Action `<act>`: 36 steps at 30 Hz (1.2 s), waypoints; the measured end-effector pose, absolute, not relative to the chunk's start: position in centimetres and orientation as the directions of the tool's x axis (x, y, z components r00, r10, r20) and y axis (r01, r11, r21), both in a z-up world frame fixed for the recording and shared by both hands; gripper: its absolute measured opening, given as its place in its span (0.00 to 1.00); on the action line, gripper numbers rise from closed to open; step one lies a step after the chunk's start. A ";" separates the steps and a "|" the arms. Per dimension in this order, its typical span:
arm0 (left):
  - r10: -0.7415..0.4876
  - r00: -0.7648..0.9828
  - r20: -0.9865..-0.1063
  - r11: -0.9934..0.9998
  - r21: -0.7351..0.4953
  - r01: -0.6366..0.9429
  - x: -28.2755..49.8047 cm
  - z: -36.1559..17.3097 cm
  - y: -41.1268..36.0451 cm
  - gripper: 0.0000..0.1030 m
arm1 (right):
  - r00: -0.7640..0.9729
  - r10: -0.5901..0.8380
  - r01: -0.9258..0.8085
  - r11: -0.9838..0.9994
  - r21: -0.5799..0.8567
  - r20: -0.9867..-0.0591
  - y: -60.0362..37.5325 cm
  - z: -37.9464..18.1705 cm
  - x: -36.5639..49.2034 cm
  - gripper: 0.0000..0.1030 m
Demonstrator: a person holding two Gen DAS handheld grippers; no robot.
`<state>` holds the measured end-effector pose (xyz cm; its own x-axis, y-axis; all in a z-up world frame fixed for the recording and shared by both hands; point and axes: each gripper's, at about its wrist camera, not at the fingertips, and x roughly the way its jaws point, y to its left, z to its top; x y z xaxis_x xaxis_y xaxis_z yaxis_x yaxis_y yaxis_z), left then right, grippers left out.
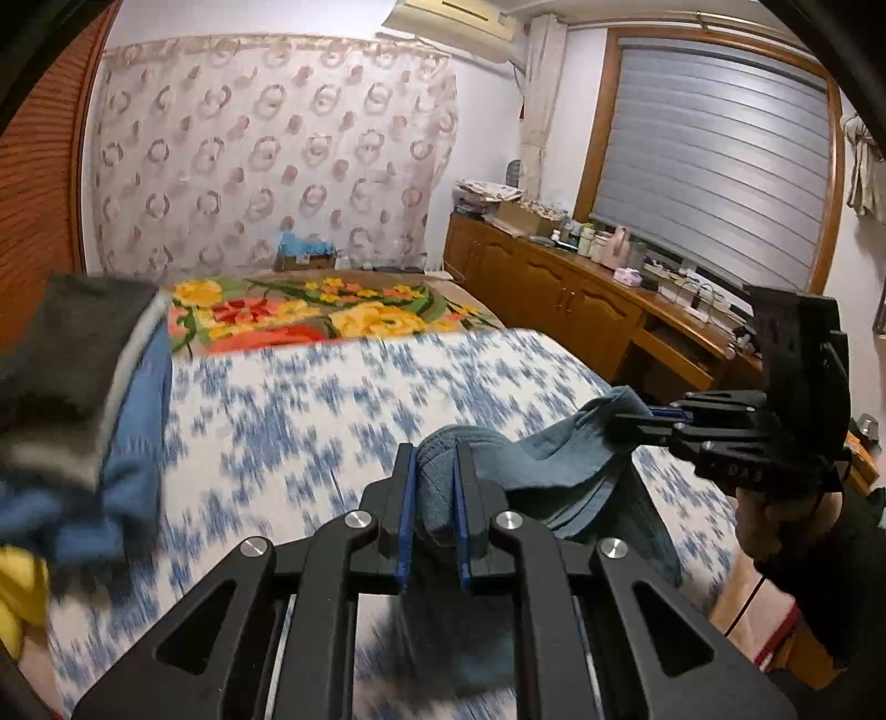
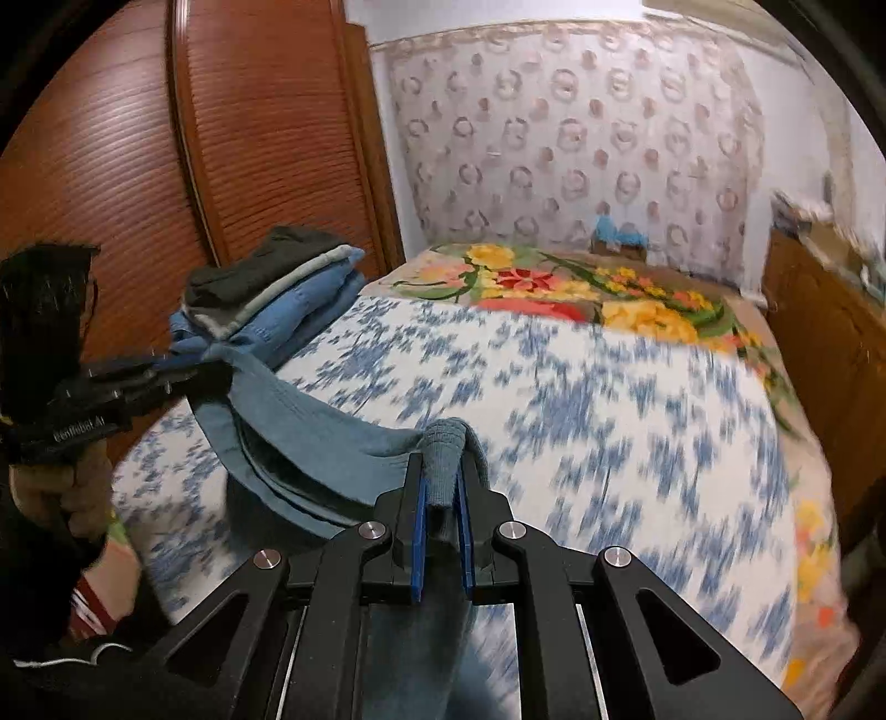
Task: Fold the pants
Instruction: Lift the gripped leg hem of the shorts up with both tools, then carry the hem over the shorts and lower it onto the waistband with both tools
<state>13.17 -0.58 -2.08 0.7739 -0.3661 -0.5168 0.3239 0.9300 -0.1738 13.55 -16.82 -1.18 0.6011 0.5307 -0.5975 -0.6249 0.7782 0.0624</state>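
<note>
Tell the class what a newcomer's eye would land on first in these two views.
First, the blue pants strung between the left gripper and right gripper, each shut on a bunched end above the blue-and-white bedspread. Next, the stack of folded clothes by the wooden wardrobe.

— Where am I working?

— In a home bedroom. My view takes in a bed [image 1: 387, 399] under a blue-and-white sheet, with a flowered blanket [image 1: 326, 313] at its far end.

— Anything else?

— A slatted wooden wardrobe [image 2: 266, 127], a cluttered wooden sideboard [image 1: 559, 288] beneath a shuttered window [image 1: 714, 171], and an air conditioner [image 1: 459, 14] overhead.
</note>
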 end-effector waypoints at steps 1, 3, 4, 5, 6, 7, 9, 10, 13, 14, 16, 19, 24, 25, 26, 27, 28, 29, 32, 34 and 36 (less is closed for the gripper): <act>-0.358 0.781 -0.511 0.933 -0.166 0.319 14.4 -1.5 -0.6 0.13 | 0.612 0.515 -0.634 0.773 0.017 -0.601 -16.3 -0.7 14.7 0.09; -0.336 0.792 -0.509 0.941 -0.141 0.308 16.7 -0.6 -0.6 0.13 | 0.628 0.496 -0.638 0.769 -0.031 -0.600 -15.3 0.4 17.2 0.09; -0.328 0.801 -0.501 0.943 -0.126 0.308 17.9 0.2 -0.7 0.13 | 0.635 0.491 -0.638 0.769 -0.046 -0.596 -14.9 0.9 18.2 0.09; -0.318 0.810 -0.493 0.946 -0.110 0.304 19.0 1.0 -0.9 0.13 | 0.647 0.484 -0.635 0.769 -0.065 -0.589 -14.5 1.8 19.6 0.09; -0.307 0.818 -0.487 0.949 -0.097 0.299 19.9 1.8 -0.9 0.13 | 0.658 0.478 -0.631 0.772 -0.080 -0.582 -14.1 2.3 20.5 0.09; -0.296 0.831 -0.472 0.952 -0.079 0.295 21.0 3.0 -1.1 0.13 | 0.675 0.472 -0.621 0.779 -0.091 -0.568 -13.8 3.5 22.0 0.09; -0.280 0.857 -0.433 0.956 -0.048 0.288 22.5 5.4 -1.2 0.13 | 0.702 0.473 -0.607 0.788 -0.102 -0.532 -13.3 5.7 23.6 0.09; -0.268 0.870 -0.413 0.959 -0.031 0.281 23.1 6.7 -1.2 0.13 | 0.725 0.470 -0.594 0.797 -0.112 -0.504 -13.1 7.3 24.6 0.09; -0.255 0.902 -0.348 0.961 0.008 0.275 23.9 10.3 -1.2 0.13 | 0.775 0.470 -0.563 0.817 -0.125 -0.423 -12.9 10.8 25.8 0.09; -0.253 0.907 -0.336 0.961 0.017 0.274 24.0 11.1 -1.1 0.13 | 0.788 0.472 -0.554 0.824 -0.121 -0.397 -12.9 11.9 26.0 0.09; -0.253 0.906 -0.341 0.958 0.043 0.283 23.6 11.8 -1.1 0.13 | 0.800 0.474 -0.545 0.831 -0.114 -0.368 -12.8 13.1 26.0 0.09; -0.246 0.902 -0.356 0.957 0.058 0.284 22.5 10.7 -0.6 0.13 | 0.798 0.470 -0.542 0.833 -0.109 -0.377 -12.4 12.5 25.4 0.09; -0.255 0.859 -0.445 0.956 0.016 0.292 19.8 5.7 0.2 0.13 | 0.743 0.462 -0.570 0.816 -0.096 -0.484 -11.9 7.8 23.2 0.09; -0.260 0.848 -0.461 0.955 0.007 0.297 19.3 5.0 0.0 0.13 | 0.730 0.460 -0.575 0.813 -0.091 -0.505 -12.0 6.9 22.8 0.09; -0.269 0.834 -0.482 0.952 -0.002 0.306 18.3 3.7 0.0 0.13 | 0.717 0.455 -0.578 0.811 -0.086 -0.528 -11.7 5.8 22.3 0.09; -0.270 0.826 -0.496 0.952 -0.006 0.307 17.5 2.7 0.0 0.13 | 0.704 0.451 -0.580 0.811 -0.078 -0.549 -11.5 4.8 21.6 0.09; -0.271 0.819 -0.506 0.951 -0.010 0.309 16.6 2.0 -0.3 0.13 | 0.691 0.450 -0.584 0.809 -0.070 -0.566 -11.5 4.0 20.8 0.09; -0.277 0.810 -0.516 0.950 -0.020 0.313 15.7 1.2 -0.3 0.13 | 0.682 0.449 -0.586 0.808 -0.064 -0.577 -11.4 3.4 20.2 0.09; -0.300 0.787 -0.540 0.945 -0.056 0.322 13.2 -0.3 -0.7 0.13 | 0.665 0.444 -0.584 0.810 -0.048 -0.601 -11.3 2.4 18.2 0.09; -0.310 0.777 -0.548 0.943 -0.075 0.324 11.6 -1.1 -1.0 0.13 | 0.657 0.442 -0.582 0.812 -0.038 -0.611 -12.1 2.2 17.0 0.09; -0.315 0.768 -0.558 0.942 -0.086 0.324 10.1 -2.0 -1.2 0.13 | 0.643 0.445 -0.579 0.815 -0.016 -0.623 -12.9 1.5 17.1 0.09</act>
